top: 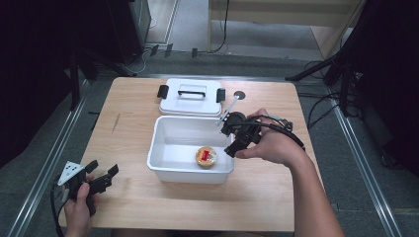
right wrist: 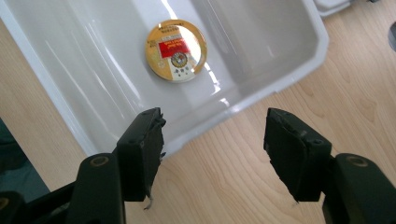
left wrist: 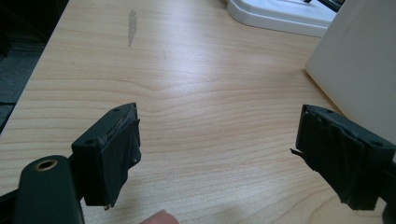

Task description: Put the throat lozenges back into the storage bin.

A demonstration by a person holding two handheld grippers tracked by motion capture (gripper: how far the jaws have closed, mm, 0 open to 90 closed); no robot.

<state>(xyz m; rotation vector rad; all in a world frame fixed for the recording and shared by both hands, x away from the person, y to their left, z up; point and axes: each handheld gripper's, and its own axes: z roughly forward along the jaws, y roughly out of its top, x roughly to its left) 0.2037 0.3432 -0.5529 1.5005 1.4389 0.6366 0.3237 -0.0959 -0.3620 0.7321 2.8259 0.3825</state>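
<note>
Wooden table (top: 148,197) bears a white bin (top: 163,170) holding a round tin (top: 206,157), lid (top: 190,101) behind; both tools gape empty.

Pale wood counter (top: 148,202), grain lines plain, satin sheen, one dull grey scuff (left wrist: 132,28) in the finish. White plastic bin (right wrist: 289,70), smooth and glossy, streaked with glare along the inner walls. Inside, a round tin (right wrist: 176,50) with a shiny gold face and a red printed label. White plastic lid (top: 191,106), smooth, with black handle and clips. Left tool (left wrist: 219,158) and right tool (right wrist: 212,154) in matt black plastic, pads wrapped in dull, frayed black tape.
</note>
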